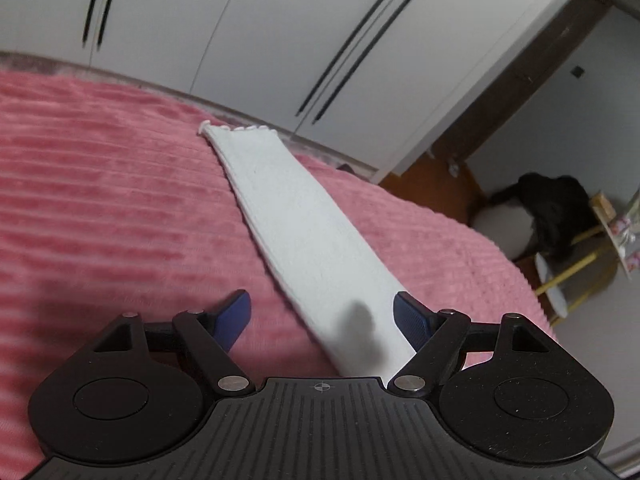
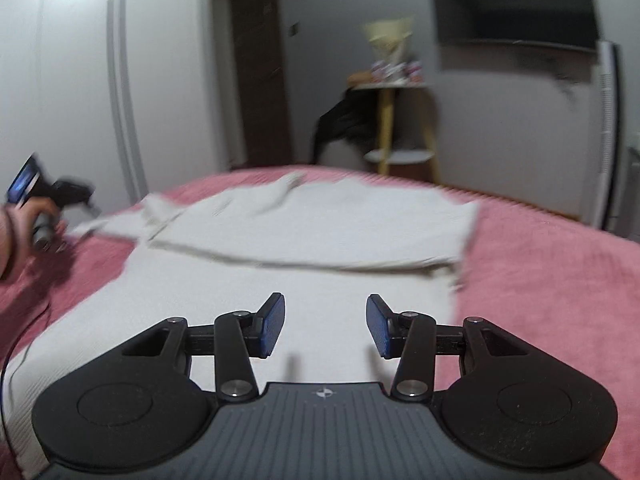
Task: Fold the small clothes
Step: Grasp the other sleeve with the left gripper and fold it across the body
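Pink ribbed bedding (image 1: 120, 200) covers the bed under both of your grippers, with white wardrobe doors (image 1: 260, 20) rising behind it and a dark doorway (image 2: 260, 72) further off.

Your left gripper (image 1: 322, 316) hangs above the bedding with its blue pads (image 1: 236, 312) spread wide and nothing between them. A long white sleeve (image 1: 296, 220) of the garment lies flat on the bedding, running from its frilled cuff near the far edge of the bed back toward you, and passes just under the right-hand pad. Whether that pad touches the cloth you cannot tell from this view; the jaws press on nothing.

Your right gripper (image 2: 326, 326) sits over the white garment (image 2: 312, 224), its fingers set at a moderate gap, narrower than the left, and empty. The cloth spreads flat beneath them, and further ahead its upper part is folded back on itself in a thick doubled layer across the bed. At the left edge of this view your left hand (image 2: 24, 228) grips its tool beside the garment's near corner, blurred.

Beyond the bed stand a small round table with yellow legs (image 2: 390, 120), a dark cloth (image 2: 344, 120) hanging beside it, and a black screen (image 2: 512, 4) on the wall.
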